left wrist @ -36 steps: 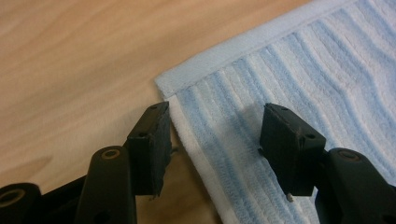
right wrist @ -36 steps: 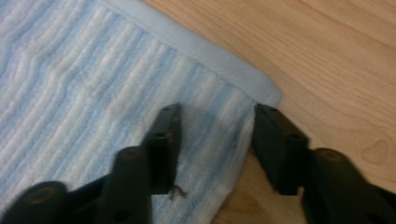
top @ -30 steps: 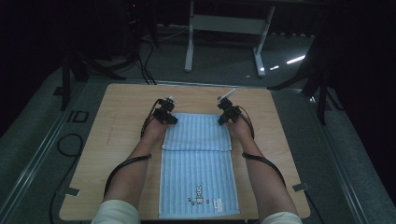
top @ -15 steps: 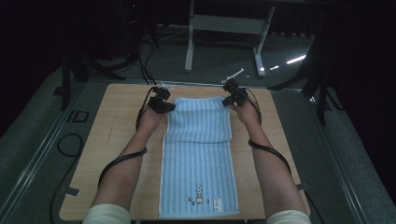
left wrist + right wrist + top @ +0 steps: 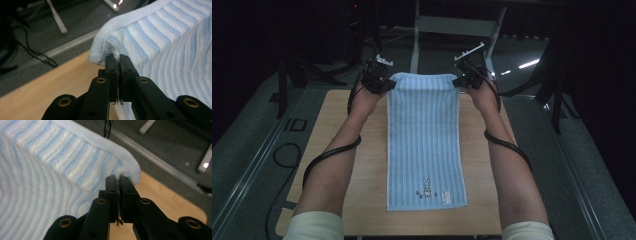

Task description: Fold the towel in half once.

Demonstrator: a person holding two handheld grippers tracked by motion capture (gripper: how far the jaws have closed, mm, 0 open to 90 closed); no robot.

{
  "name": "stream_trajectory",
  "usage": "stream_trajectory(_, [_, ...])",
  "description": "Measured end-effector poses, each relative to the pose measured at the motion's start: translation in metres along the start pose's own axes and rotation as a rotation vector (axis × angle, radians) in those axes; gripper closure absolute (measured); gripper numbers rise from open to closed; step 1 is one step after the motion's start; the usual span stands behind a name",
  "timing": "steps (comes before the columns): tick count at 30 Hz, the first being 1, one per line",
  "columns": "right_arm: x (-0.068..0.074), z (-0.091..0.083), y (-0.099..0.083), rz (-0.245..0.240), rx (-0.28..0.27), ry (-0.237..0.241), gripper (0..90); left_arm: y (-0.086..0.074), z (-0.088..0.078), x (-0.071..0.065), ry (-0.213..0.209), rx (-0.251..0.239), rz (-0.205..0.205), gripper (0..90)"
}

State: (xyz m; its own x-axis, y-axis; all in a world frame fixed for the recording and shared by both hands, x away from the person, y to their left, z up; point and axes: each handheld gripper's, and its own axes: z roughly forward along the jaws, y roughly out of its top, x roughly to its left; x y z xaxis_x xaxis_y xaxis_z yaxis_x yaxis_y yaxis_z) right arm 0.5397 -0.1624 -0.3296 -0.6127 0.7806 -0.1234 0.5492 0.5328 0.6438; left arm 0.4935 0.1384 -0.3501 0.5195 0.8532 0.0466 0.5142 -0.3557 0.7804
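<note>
Now you are holding the pale blue striped terry towel (image 5: 424,145) up by its two far corners, left gripper (image 5: 117,58) and right gripper (image 5: 117,178) jaws each clamped on one. Its near end is lying at the wooden worktop's (image 5: 362,165) near edge; unfolding looks nearly done, laying flat remains.

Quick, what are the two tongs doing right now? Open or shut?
Left tongs: shut, pinching the far left corner of the blue striped towel.
Right tongs: shut, pinching the towel's far right corner.
</note>
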Motion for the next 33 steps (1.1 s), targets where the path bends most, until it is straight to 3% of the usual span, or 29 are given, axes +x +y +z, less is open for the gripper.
stream_trajectory(8, [0.006, -0.037, -0.010, -0.013, -0.120, 0.032, 86.3, -0.013, -0.025, -0.008, -0.063, -0.056, -0.005, 86.4])
stream_trajectory(12, [0.016, -0.047, -0.030, -0.042, -0.149, 0.049, 86.3, -0.023, -0.032, -0.014, -0.087, -0.057, 0.014, 86.3])
stream_trajectory(16, [0.024, -0.054, -0.053, -0.049, -0.183, 0.097, 86.3, -0.044, -0.044, -0.022, -0.132, -0.076, 0.018, 86.4])
stream_trajectory(18, [0.029, -0.056, -0.066, -0.064, -0.182, 0.106, 86.3, -0.055, -0.046, -0.029, -0.150, -0.071, 0.046, 86.4])
stream_trajectory(22, [0.035, -0.056, -0.087, -0.086, -0.164, 0.127, 86.3, -0.077, -0.047, -0.043, -0.180, -0.062, 0.063, 86.4])
stream_trajectory(24, [0.039, -0.056, -0.098, -0.110, -0.153, 0.135, 86.1, -0.087, -0.046, -0.049, -0.184, -0.057, 0.070, 86.4])
stream_trajectory(27, [0.044, -0.056, -0.114, -0.111, -0.150, 0.160, 86.0, -0.102, -0.044, -0.058, -0.179, -0.036, 0.100, 86.4])
stream_trajectory(33, [0.059, -0.052, -0.144, -0.111, -0.148, 0.184, 86.0, -0.124, -0.038, -0.072, -0.184, -0.001, 0.123, 86.3])
